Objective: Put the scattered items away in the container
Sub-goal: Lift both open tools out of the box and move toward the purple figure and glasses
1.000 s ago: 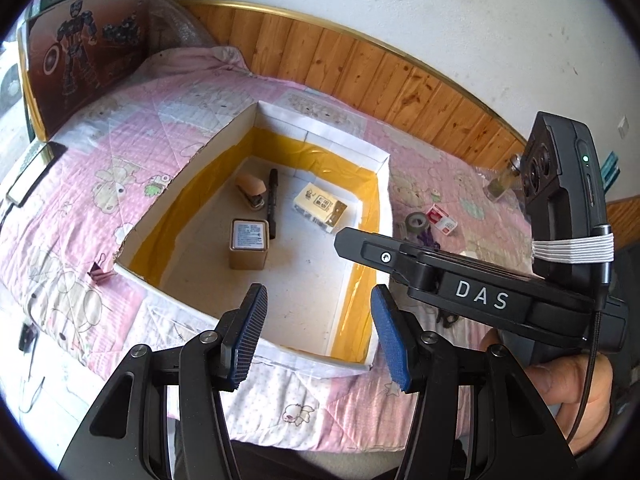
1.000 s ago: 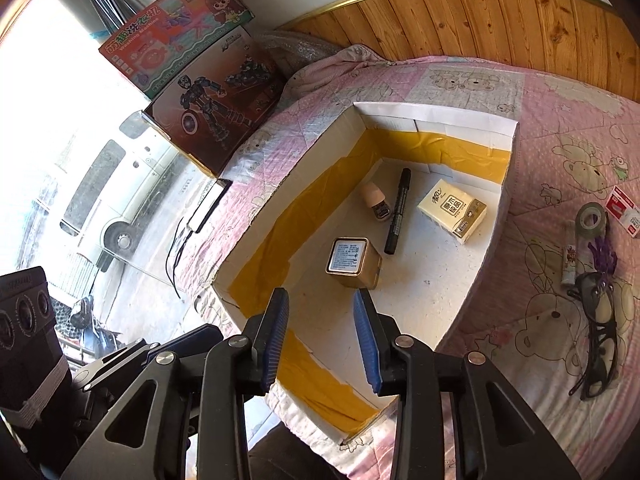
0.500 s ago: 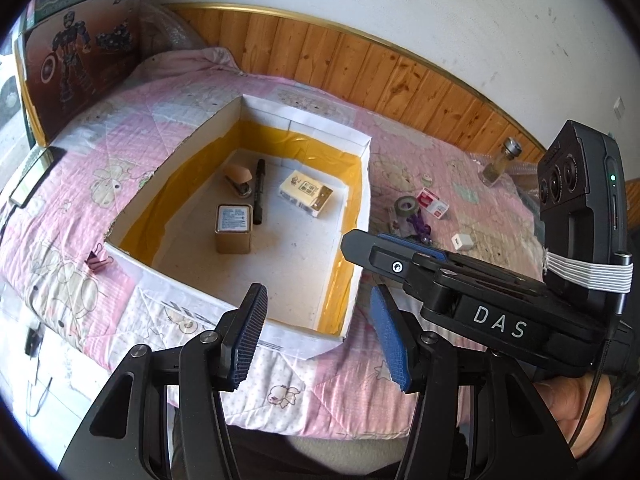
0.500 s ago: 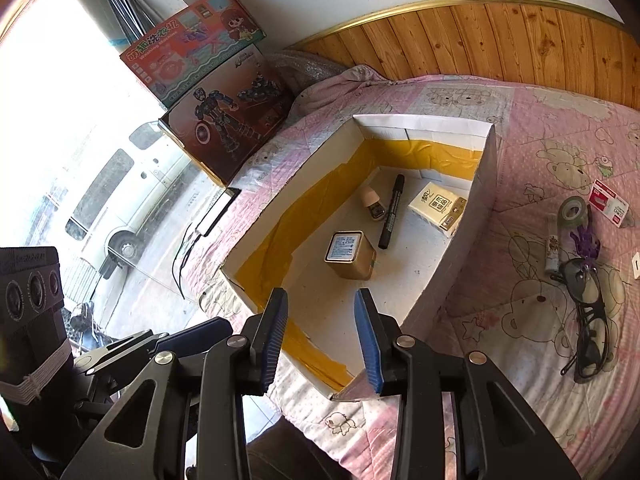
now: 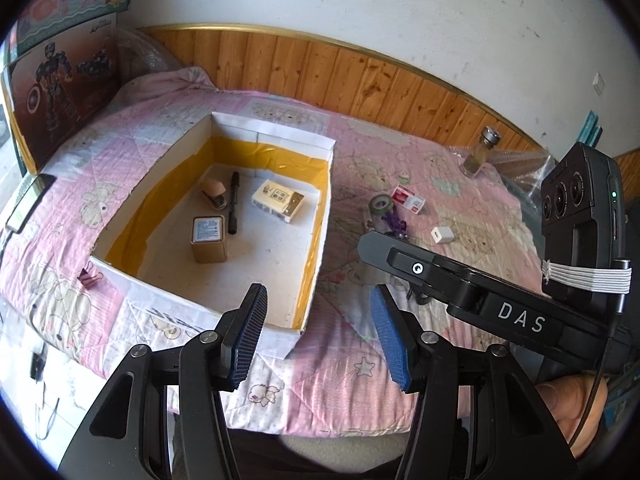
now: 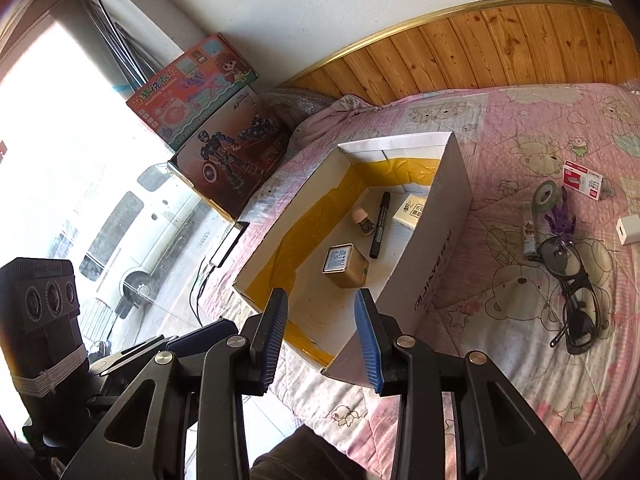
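Note:
A white cardboard box [image 5: 276, 138] [image 6: 436, 240] with yellow-taped inner walls sits on the pink quilt. Inside lie a black marker [image 5: 233, 202] [image 6: 379, 225], a gold tin [image 5: 208, 238] [image 6: 345, 266], a cream packet [image 5: 278, 200] and a small stapler [image 5: 214, 192]. Loose on the quilt to its right are a tape roll [image 5: 379, 203] [image 6: 546, 196], a red-white card box [image 5: 408, 199] [image 6: 582, 179], a white charger [image 5: 442, 235] [image 6: 628, 230], a purple clip [image 6: 562, 218], a small tube [image 6: 530, 234] and black glasses [image 6: 576, 292]. My left gripper [image 5: 316, 332] and right gripper [image 6: 322, 338] are open and empty, above the box's near edge.
A glass jar [image 5: 480, 152] stands at the far right near the wooden wainscot. Toy boxes [image 6: 216, 120] lean at the bed's left end. A phone [image 5: 28, 202] lies at the left edge. A pink binder clip [image 5: 90, 278] lies beside the box's near-left corner.
Both grippers have pulled back and up from the box, so it looks smaller and farther. More of the quilt and its loose items has come into view. Both stay open.

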The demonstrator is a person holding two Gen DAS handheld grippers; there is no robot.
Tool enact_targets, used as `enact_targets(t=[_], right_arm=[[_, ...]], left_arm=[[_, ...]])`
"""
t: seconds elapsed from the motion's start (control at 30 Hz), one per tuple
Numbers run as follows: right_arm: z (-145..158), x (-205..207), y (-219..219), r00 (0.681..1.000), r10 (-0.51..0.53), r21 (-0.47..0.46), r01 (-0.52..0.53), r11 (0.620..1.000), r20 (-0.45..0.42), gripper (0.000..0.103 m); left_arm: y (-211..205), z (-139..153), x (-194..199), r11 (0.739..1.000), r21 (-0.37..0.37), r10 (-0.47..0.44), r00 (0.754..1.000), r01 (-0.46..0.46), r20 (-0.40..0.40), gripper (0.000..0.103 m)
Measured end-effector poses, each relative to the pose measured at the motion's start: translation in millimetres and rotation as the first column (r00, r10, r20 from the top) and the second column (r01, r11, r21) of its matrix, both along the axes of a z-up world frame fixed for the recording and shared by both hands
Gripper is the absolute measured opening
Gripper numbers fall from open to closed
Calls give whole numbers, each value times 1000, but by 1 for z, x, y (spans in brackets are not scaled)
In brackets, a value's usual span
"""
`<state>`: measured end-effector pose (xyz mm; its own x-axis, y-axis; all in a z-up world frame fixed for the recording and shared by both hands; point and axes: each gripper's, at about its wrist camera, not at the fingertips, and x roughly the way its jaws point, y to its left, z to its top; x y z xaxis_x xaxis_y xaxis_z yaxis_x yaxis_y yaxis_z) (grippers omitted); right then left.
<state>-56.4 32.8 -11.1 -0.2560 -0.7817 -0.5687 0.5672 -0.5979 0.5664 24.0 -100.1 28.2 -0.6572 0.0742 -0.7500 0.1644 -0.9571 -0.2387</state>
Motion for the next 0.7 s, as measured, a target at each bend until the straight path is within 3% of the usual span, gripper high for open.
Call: enact_targets(t=[0.4, 0.7], right_arm=[[-16, 9, 50, 995, -88, -53, 91, 994, 47, 37], [-28, 5, 67, 989, -123, -68, 129, 989, 76, 37]], left_arm=[[19, -3, 1, 998, 33, -55, 998, 55, -25, 57], [28, -15, -8, 998, 4, -66, 998, 66, 18, 57]])
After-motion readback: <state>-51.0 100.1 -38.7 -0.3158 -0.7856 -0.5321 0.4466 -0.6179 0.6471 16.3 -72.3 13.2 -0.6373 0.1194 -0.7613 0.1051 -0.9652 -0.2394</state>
